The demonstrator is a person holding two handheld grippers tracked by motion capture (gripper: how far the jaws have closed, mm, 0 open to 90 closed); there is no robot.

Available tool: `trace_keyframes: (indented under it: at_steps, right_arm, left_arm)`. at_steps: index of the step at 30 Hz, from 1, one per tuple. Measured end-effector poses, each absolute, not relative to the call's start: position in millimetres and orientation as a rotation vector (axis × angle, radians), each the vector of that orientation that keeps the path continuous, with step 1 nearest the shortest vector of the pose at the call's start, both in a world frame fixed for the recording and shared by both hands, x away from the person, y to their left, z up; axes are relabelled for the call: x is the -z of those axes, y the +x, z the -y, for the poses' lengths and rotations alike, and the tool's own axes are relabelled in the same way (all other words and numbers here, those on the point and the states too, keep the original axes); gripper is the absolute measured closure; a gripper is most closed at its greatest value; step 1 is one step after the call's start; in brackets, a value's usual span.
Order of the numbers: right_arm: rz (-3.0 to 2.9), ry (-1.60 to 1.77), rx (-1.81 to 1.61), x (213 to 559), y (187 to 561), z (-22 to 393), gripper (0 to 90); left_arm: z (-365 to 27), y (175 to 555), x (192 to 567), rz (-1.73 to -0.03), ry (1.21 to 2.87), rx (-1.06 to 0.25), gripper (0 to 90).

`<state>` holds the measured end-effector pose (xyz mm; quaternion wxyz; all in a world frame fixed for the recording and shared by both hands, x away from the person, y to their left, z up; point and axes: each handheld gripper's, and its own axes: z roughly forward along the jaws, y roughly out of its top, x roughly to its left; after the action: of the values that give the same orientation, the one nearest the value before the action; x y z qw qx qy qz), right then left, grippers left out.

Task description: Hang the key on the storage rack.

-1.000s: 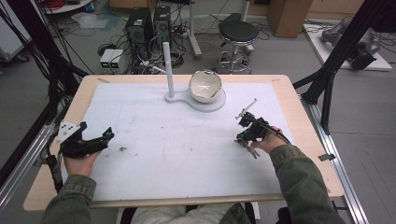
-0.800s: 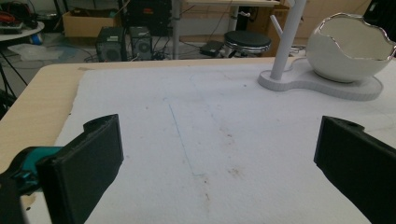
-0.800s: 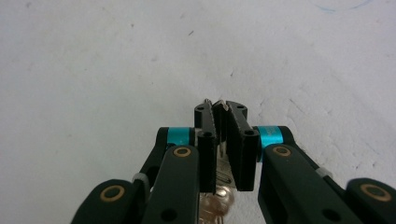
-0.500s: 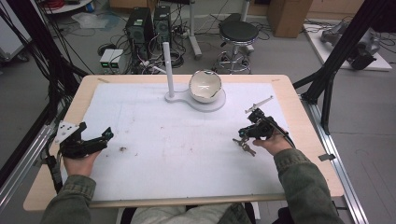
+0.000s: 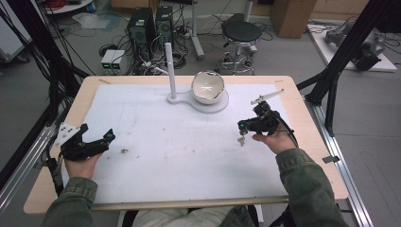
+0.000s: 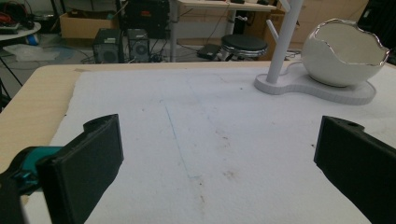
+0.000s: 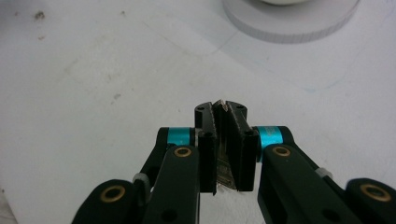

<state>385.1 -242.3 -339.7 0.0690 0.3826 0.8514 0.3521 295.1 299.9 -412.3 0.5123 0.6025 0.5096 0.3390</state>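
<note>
My right gripper (image 7: 220, 108) is clamped on a key (image 5: 241, 140) hanging above the white mat (image 5: 165, 156); my left gripper (image 5: 97, 142) rests apart. The thin key could twist and slip out

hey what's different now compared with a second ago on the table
The right gripper, shut on a small key, has lifted off the white mat and shifted right, toward the table's edge; the key now dangles above the mat. The left gripper stayed open and still. The egg-shaped bowl and its stand haven't moved.
</note>
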Motion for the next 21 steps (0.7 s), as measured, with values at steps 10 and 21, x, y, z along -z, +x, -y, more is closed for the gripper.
trace_keyframes:
  at_steps: [10, 21]
  right_arm:
    - [-2.557, 1.064, -1.161, 319, 387, 212, 83.3]
    - [-2.541, 1.031, -1.227, 305, 398, 182, 83.3]
  left_arm:
    - [-300, 295, 413, -1.227, 1.447, -0.813, 1.7]
    - [-301, 296, 414, -1.228, 1.442, -0.812, 1.7]
